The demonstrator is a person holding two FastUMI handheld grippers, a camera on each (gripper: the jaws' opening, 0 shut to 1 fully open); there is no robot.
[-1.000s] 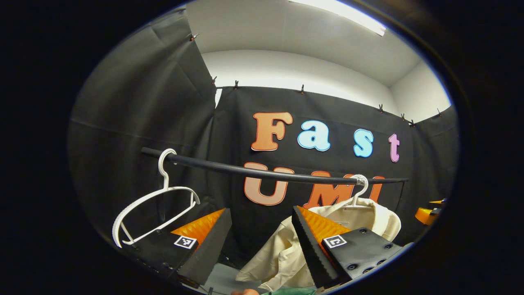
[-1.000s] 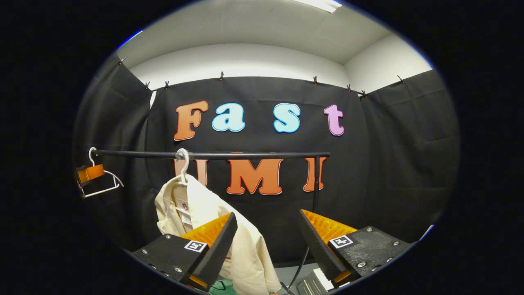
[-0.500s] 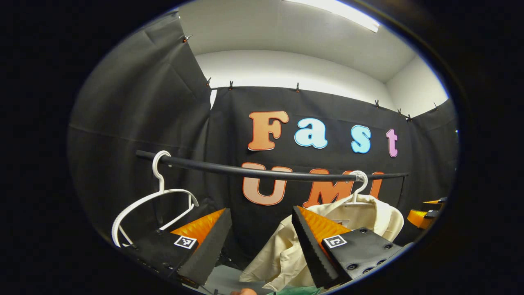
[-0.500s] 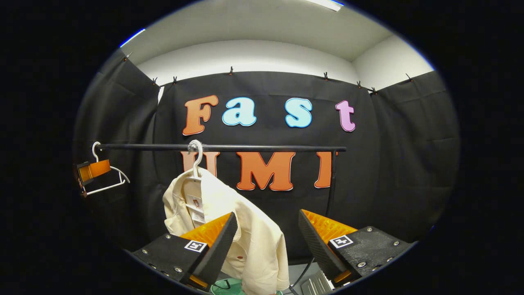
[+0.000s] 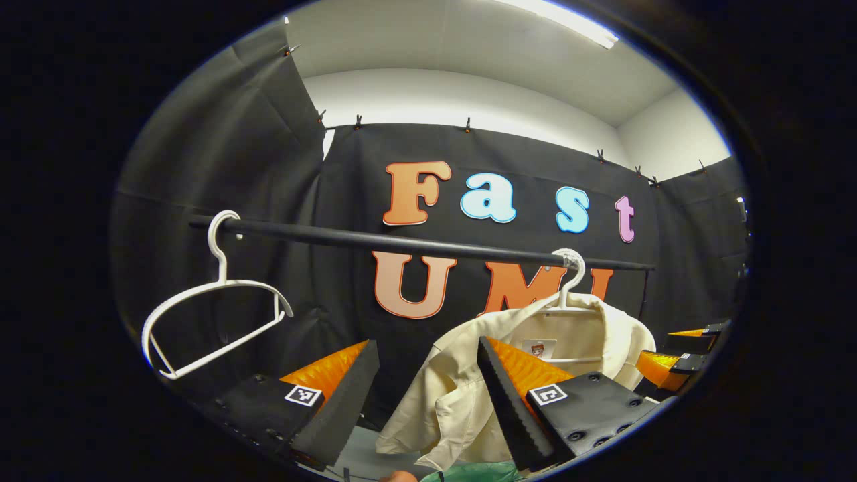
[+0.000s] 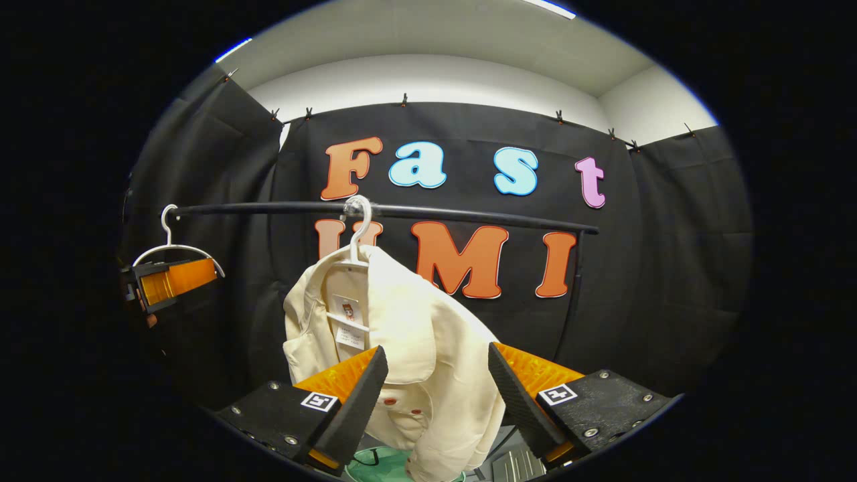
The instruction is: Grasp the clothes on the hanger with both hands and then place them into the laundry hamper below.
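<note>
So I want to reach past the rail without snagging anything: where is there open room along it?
The rail is bare between the empty white hanger and the hanger carrying the cream shirt, and again beyond the shirt toward the upright post. It is crowded around the shirt, where both open grippers approach.

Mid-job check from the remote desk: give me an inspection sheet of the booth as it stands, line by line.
Surface: grey floor patch below the rail.
Job's things: cream shirt hangs on a white hanger on the black rail; green hamper rim sits below it.
Clutter: empty white hanger at the rail's other end.
Grippers: left tongs open, shirt beyond them; right tongs open, shirt hem between the fingers, no squeeze visible.
Cables: thin dark cord over the hamper rim.
Surroundings: black cloth wall, white ceiling with a light strip.
</note>
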